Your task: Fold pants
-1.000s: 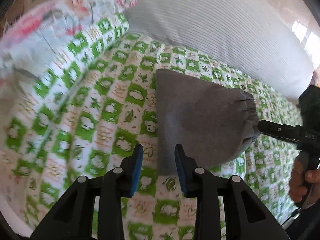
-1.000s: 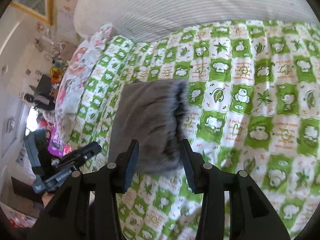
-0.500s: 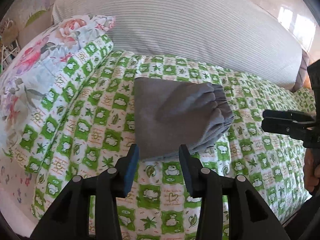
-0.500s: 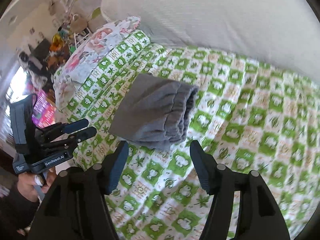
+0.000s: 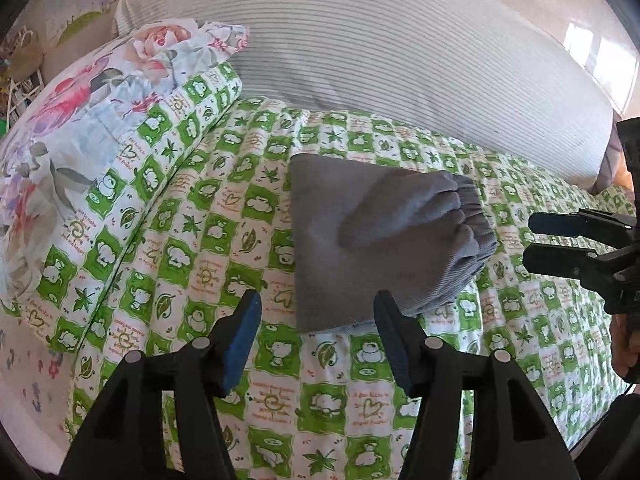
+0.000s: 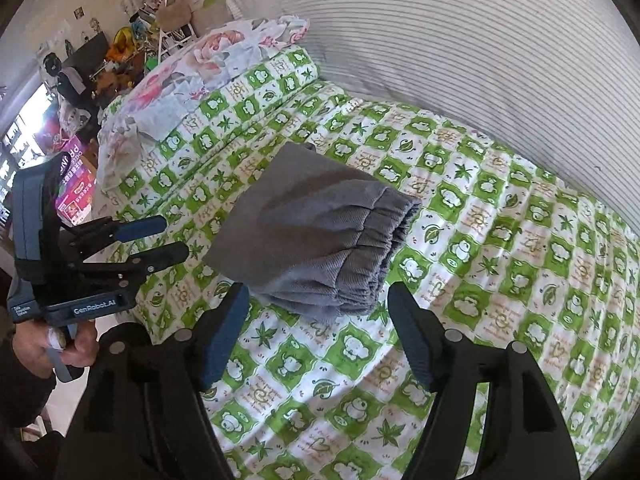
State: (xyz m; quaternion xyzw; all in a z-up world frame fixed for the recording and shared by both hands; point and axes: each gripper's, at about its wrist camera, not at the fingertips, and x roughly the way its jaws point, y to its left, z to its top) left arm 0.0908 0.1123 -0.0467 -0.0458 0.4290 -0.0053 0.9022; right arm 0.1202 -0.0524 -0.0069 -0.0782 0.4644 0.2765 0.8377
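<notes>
Grey pants lie folded into a thick rectangle on the green-and-white patterned bedspread, elastic waistband to the right. They also show in the right wrist view. My left gripper is open and empty, held above the bed just in front of the pants. My right gripper is open and empty, also just in front of the pants. The right gripper shows at the right edge of the left wrist view. The left gripper shows at the left of the right wrist view.
A floral pillow lies at the left end of the bed. A large white striped cushion runs along the back. The bed's near edge is below the grippers. A cluttered room shows beyond the pillow.
Both grippers have pulled back from the folded pants and opened wider. The pants stay folded on the bed.
</notes>
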